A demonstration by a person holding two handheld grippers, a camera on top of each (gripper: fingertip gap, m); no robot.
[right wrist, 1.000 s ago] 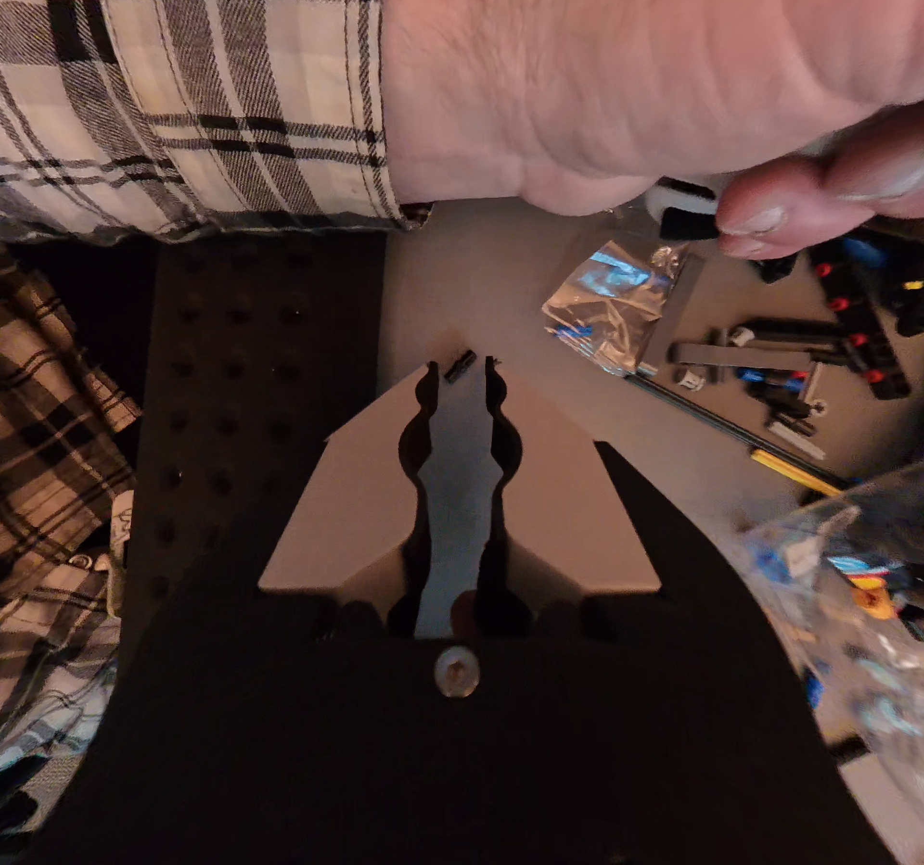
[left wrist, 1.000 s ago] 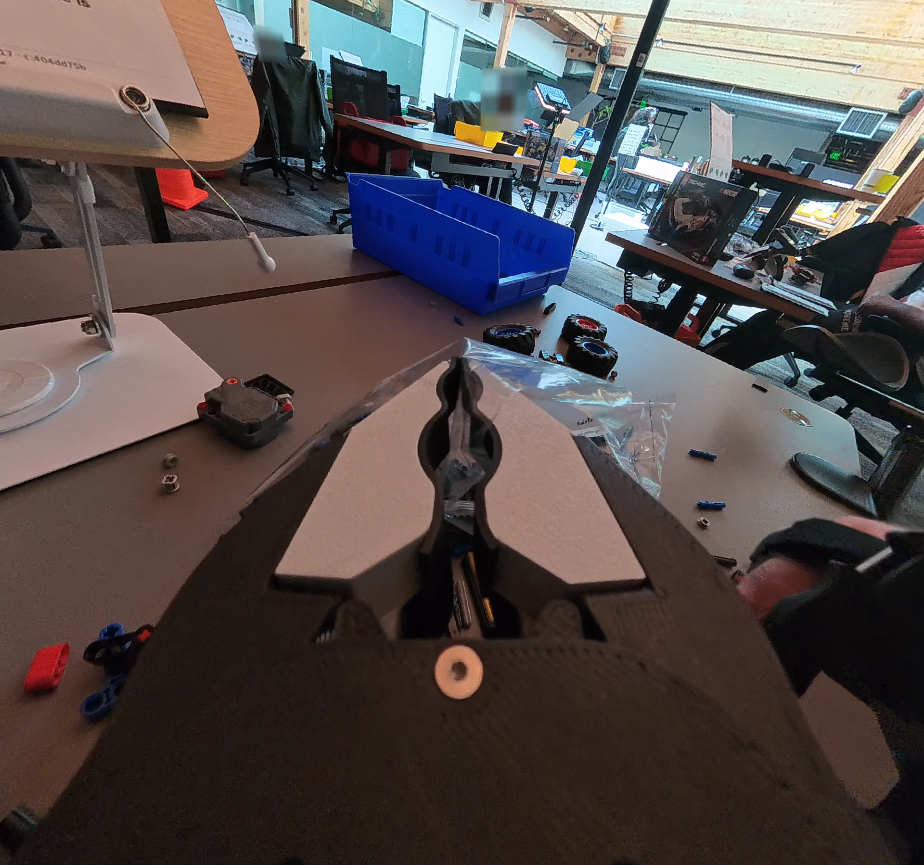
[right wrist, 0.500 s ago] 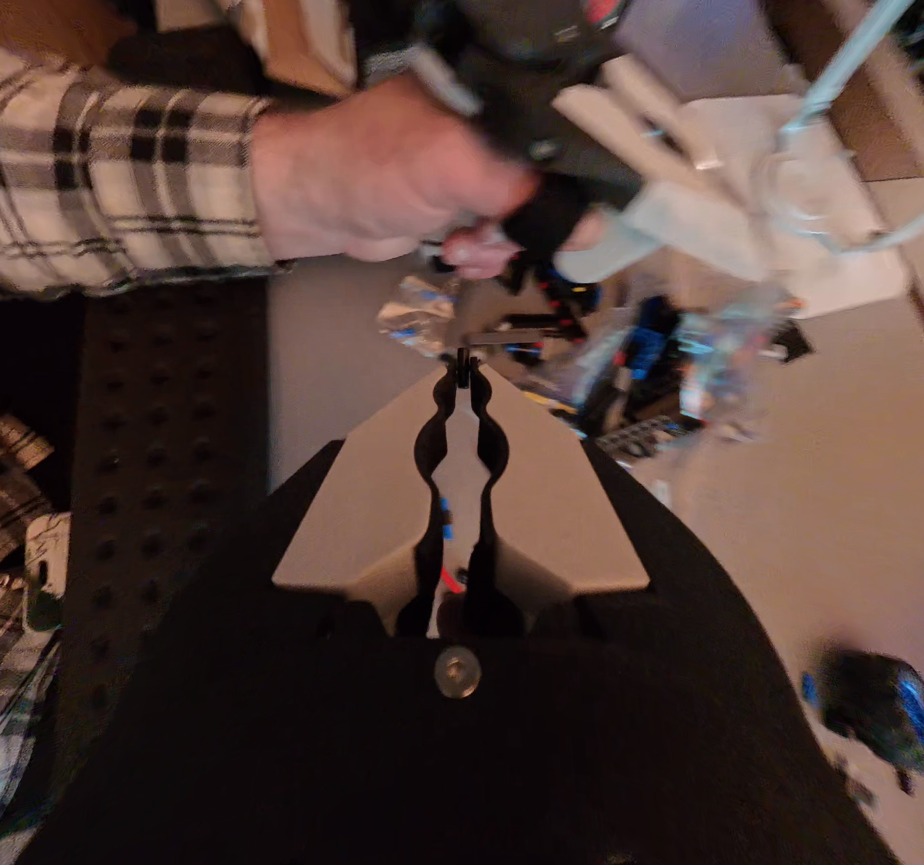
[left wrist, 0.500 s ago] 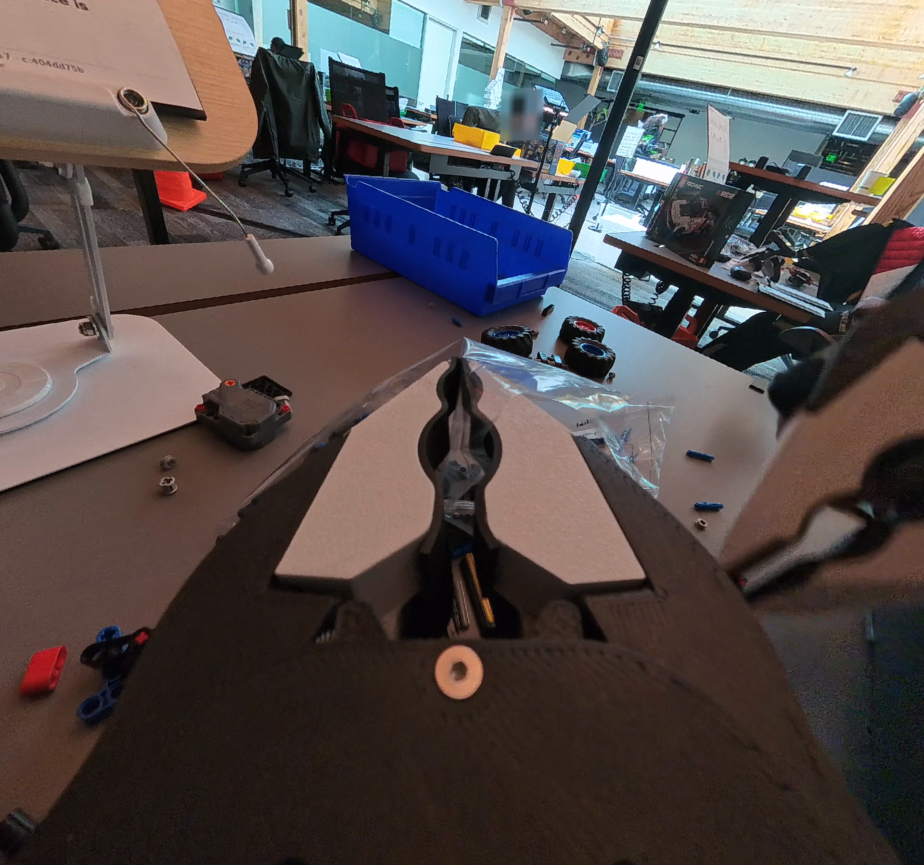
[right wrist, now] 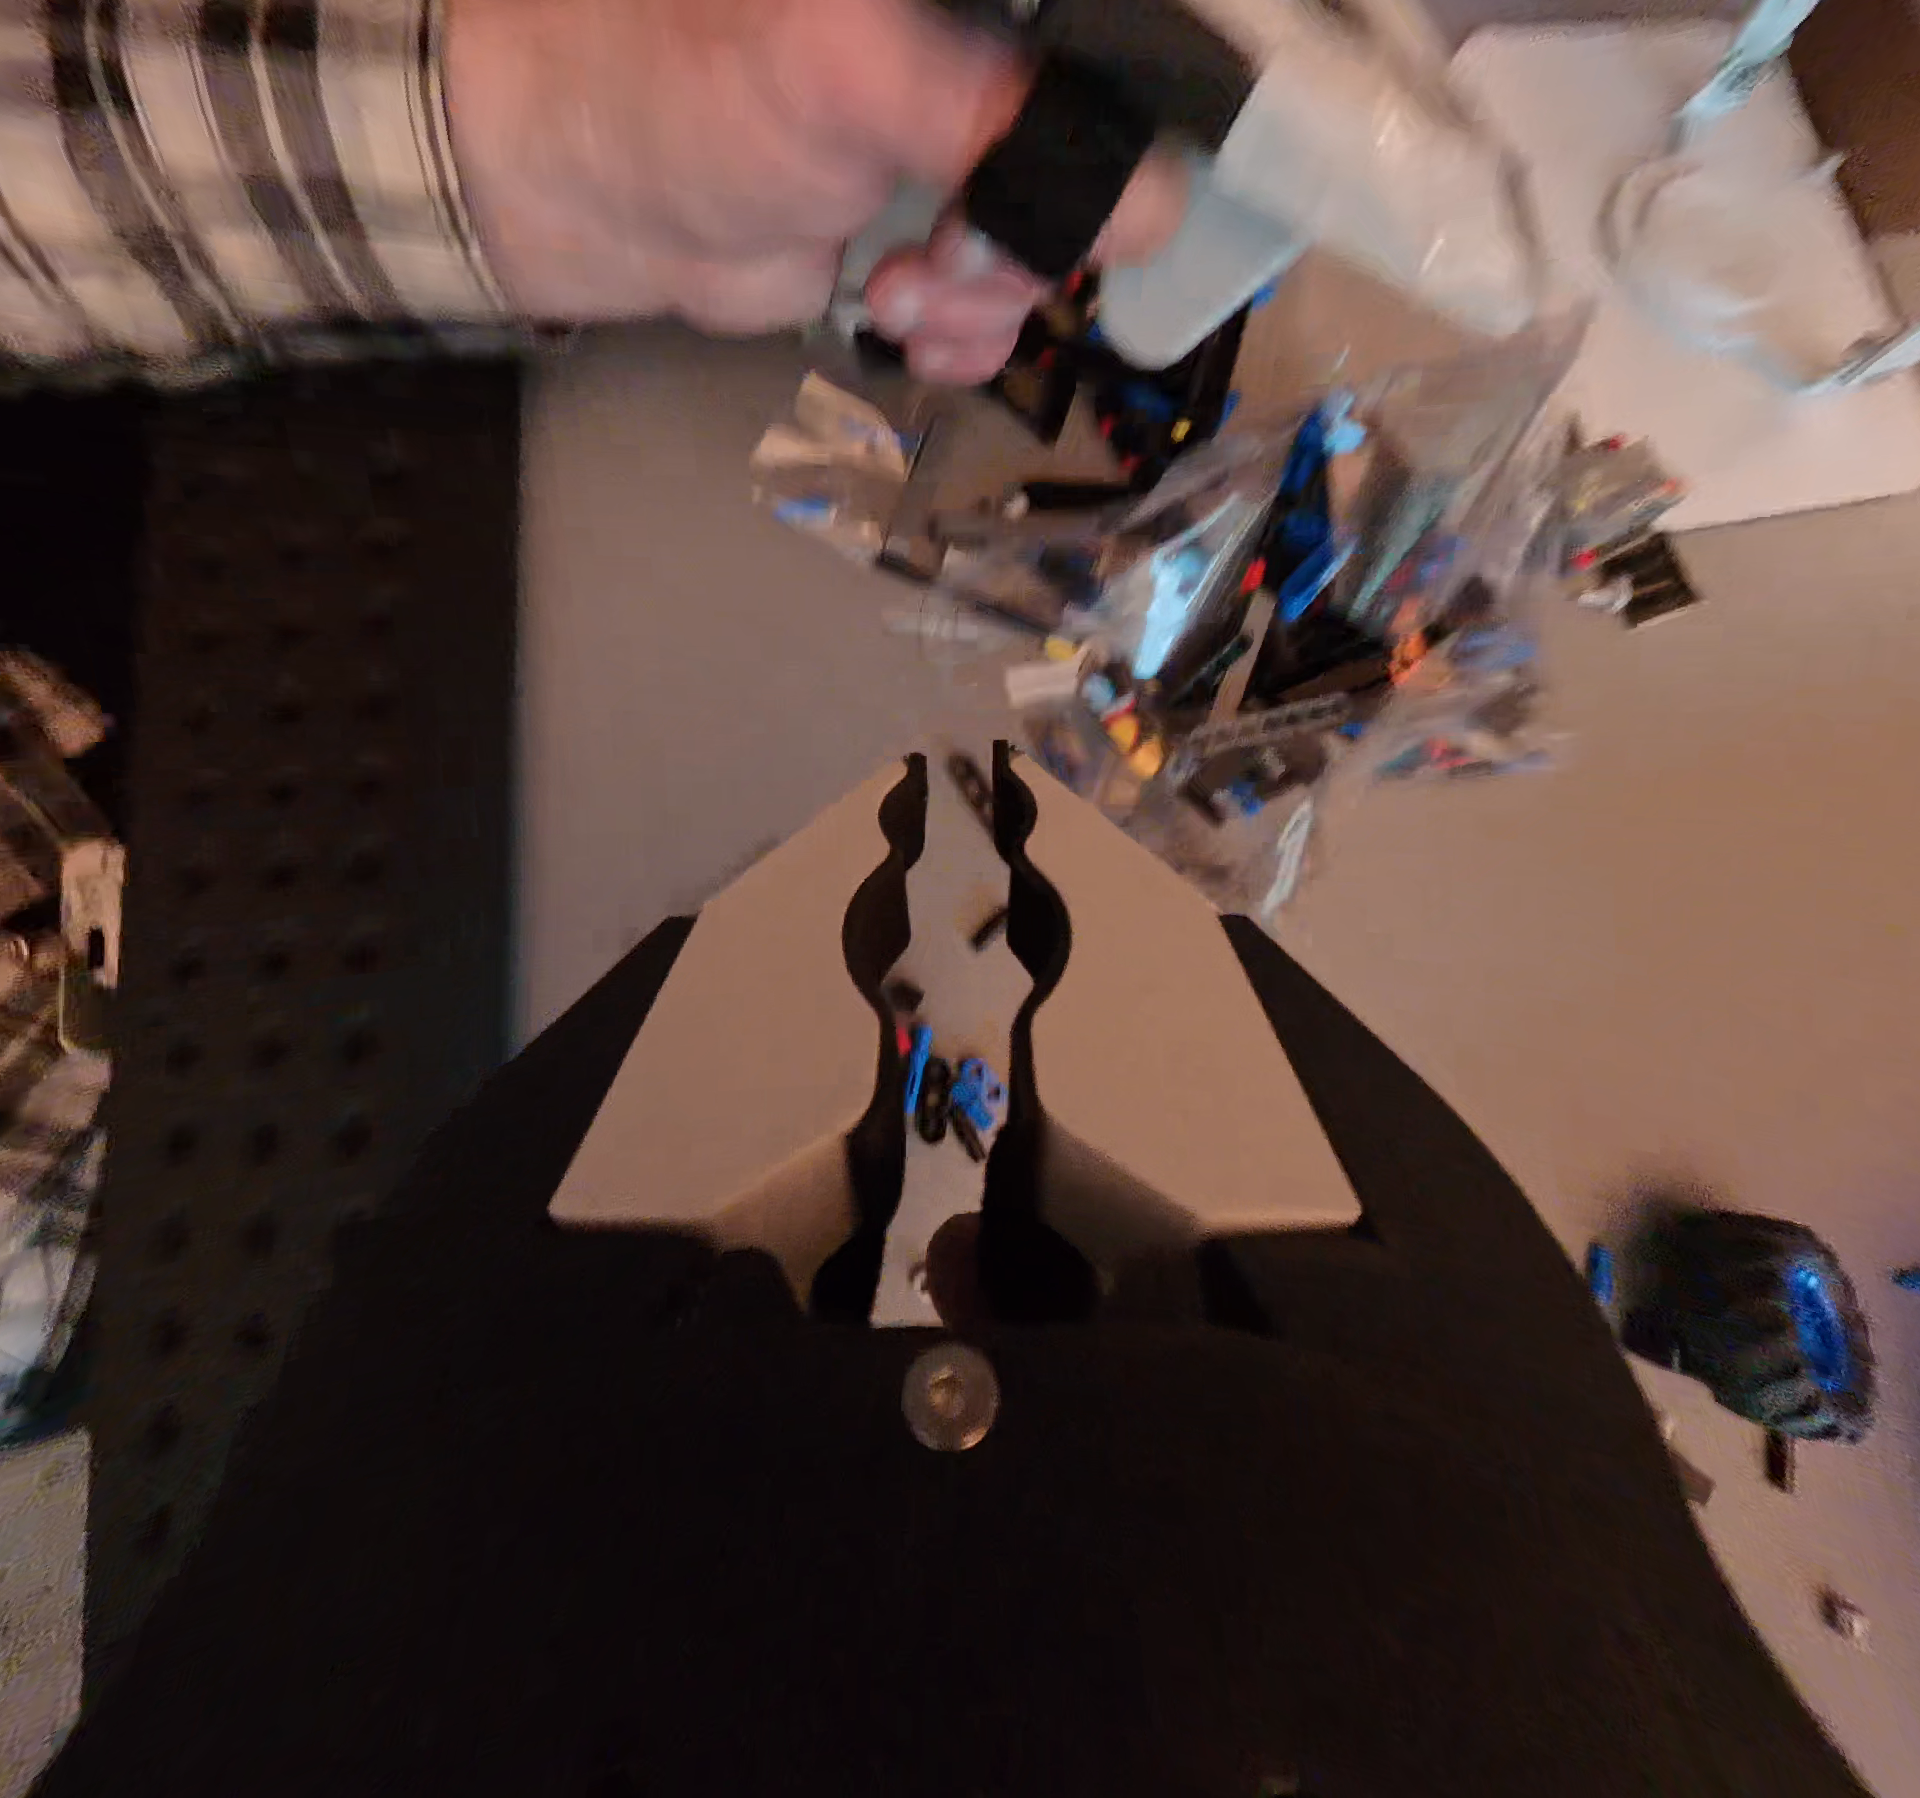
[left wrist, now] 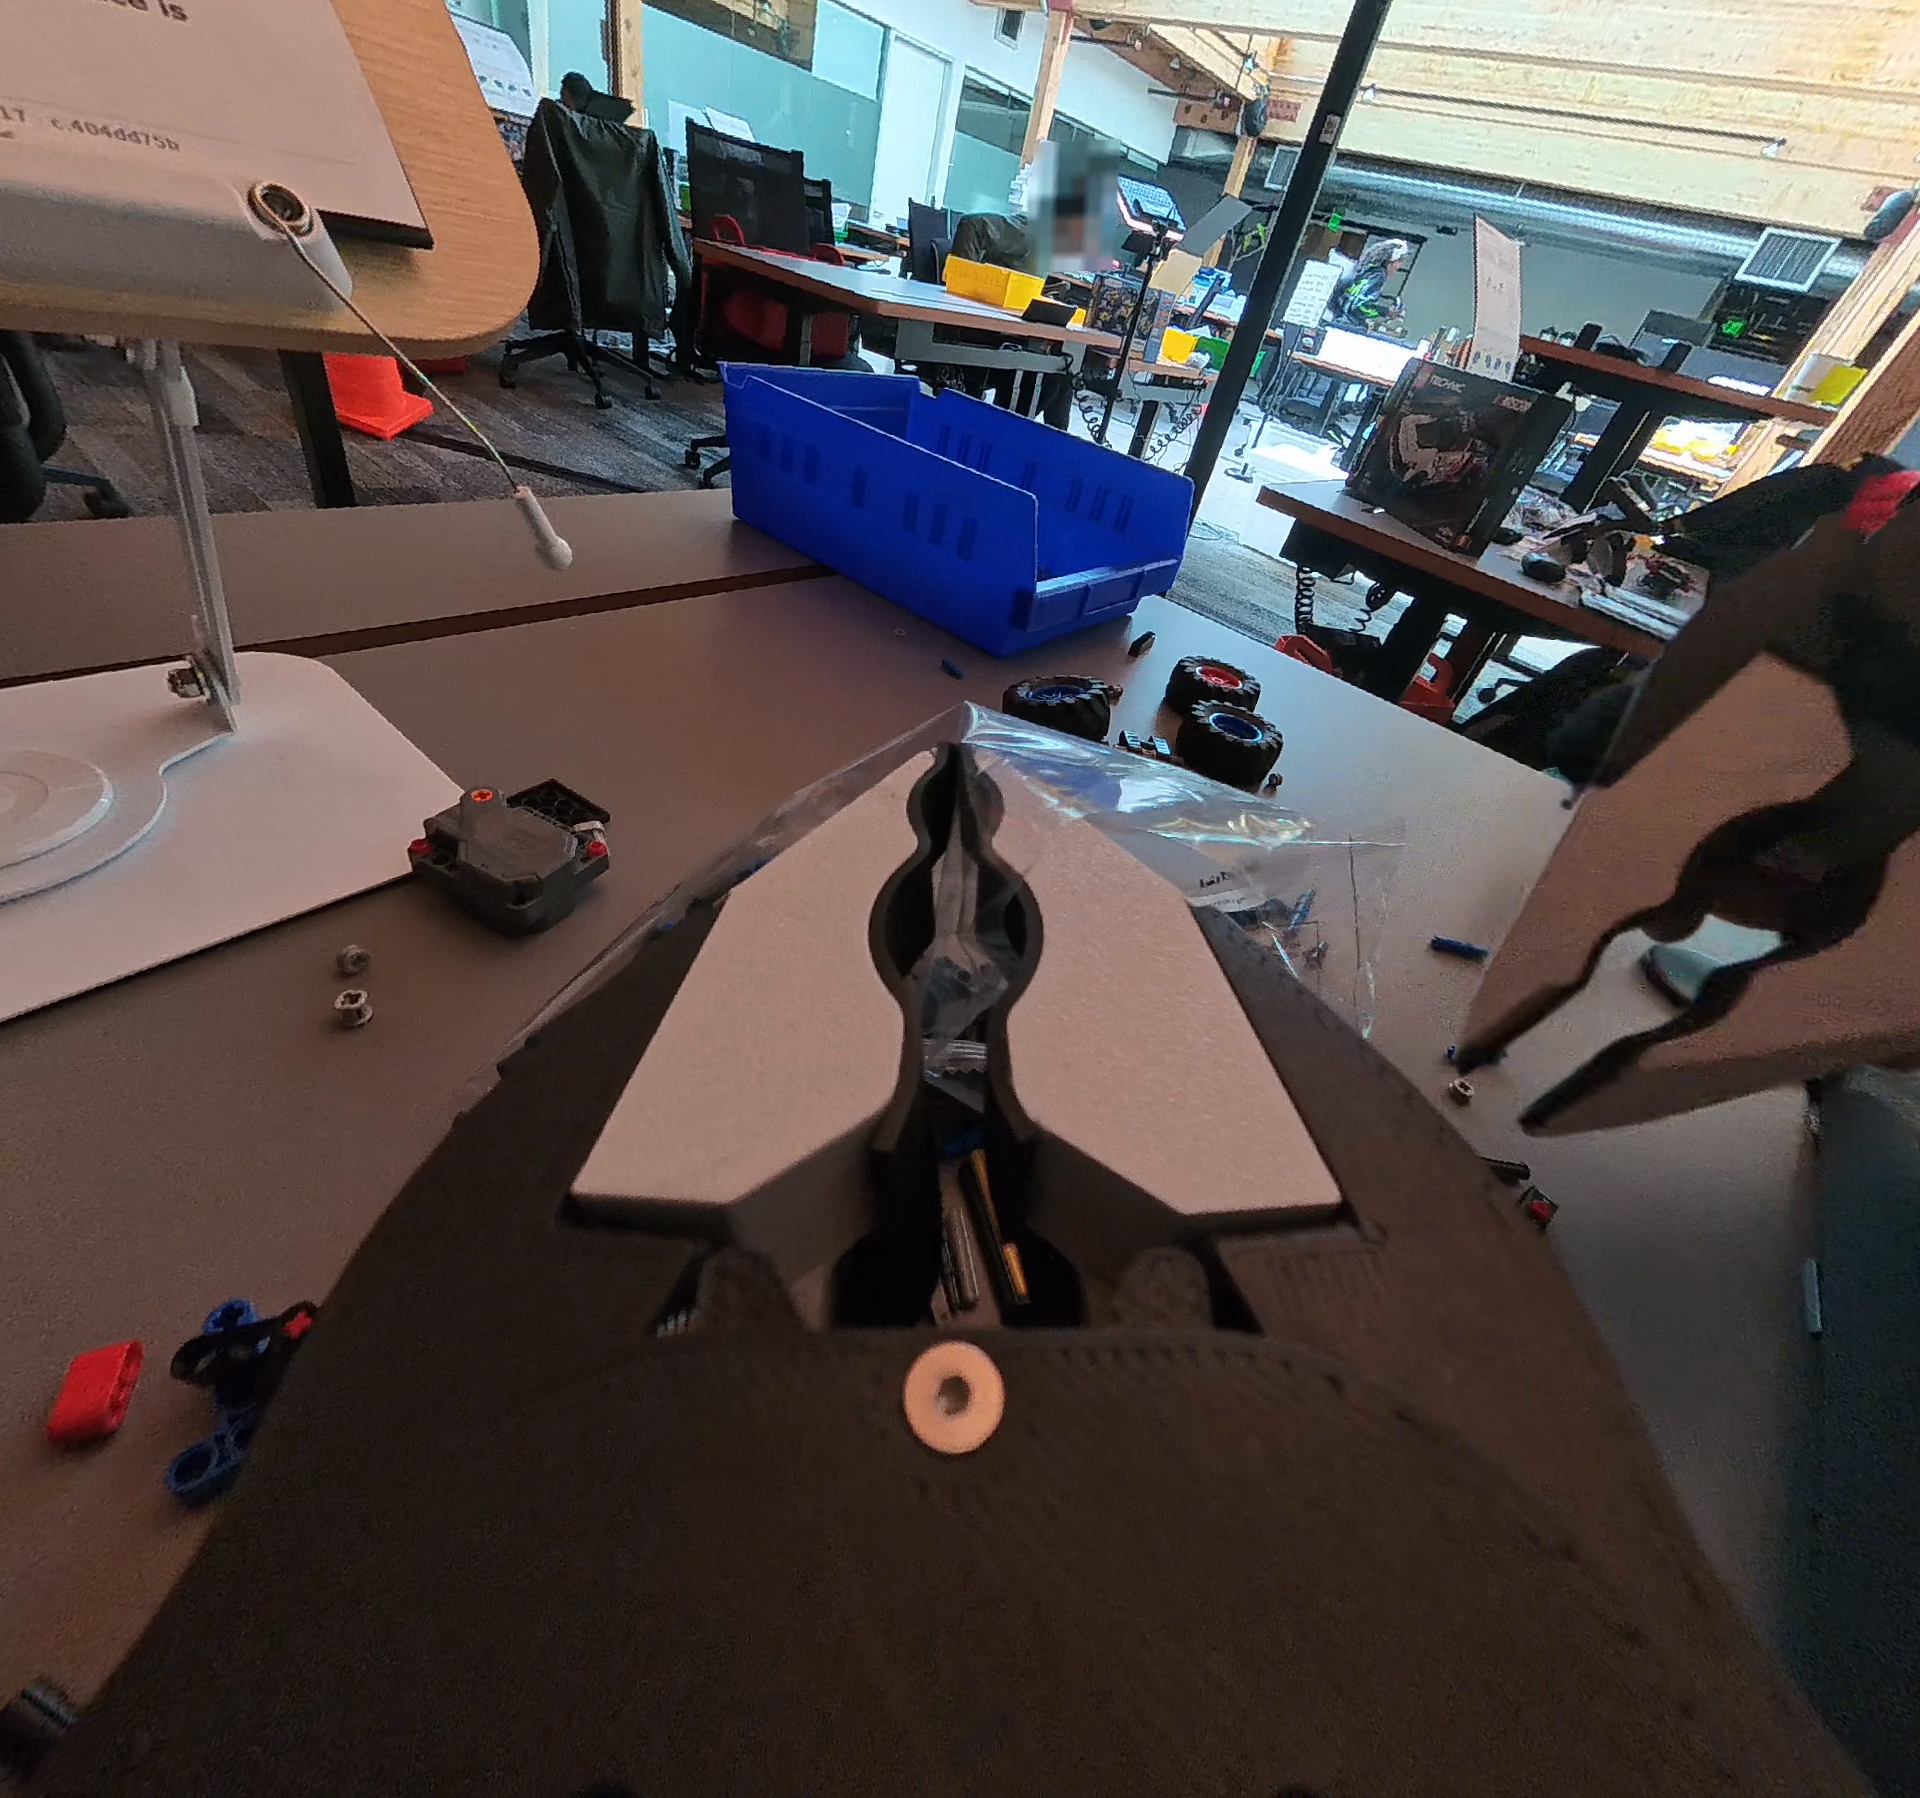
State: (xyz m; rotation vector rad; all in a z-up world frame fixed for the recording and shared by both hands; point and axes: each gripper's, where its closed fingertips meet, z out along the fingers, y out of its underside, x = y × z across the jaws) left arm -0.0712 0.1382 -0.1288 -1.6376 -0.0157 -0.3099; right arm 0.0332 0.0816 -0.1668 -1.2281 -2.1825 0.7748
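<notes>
Left hand-held gripper (left wrist: pixel 954 761) clamped on clear plastic bag (left wrist: pixel 1164 813) of small parts. Right hand-held gripper (right wrist: pixel 951 761) slightly apart, empty, over loose pieces on grey tabletop (right wrist: pixel 1558 917).

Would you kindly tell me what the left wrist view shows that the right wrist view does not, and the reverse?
Only the left wrist view shows the blue bin, the grey motor block, the red piece and the left gripper shut on the clear bag. Only the right wrist view shows a hand, a plaid sleeve and small blue pieces on the table. Both show the bag, the open right gripper, and a blue-hubbed wheel.
</notes>
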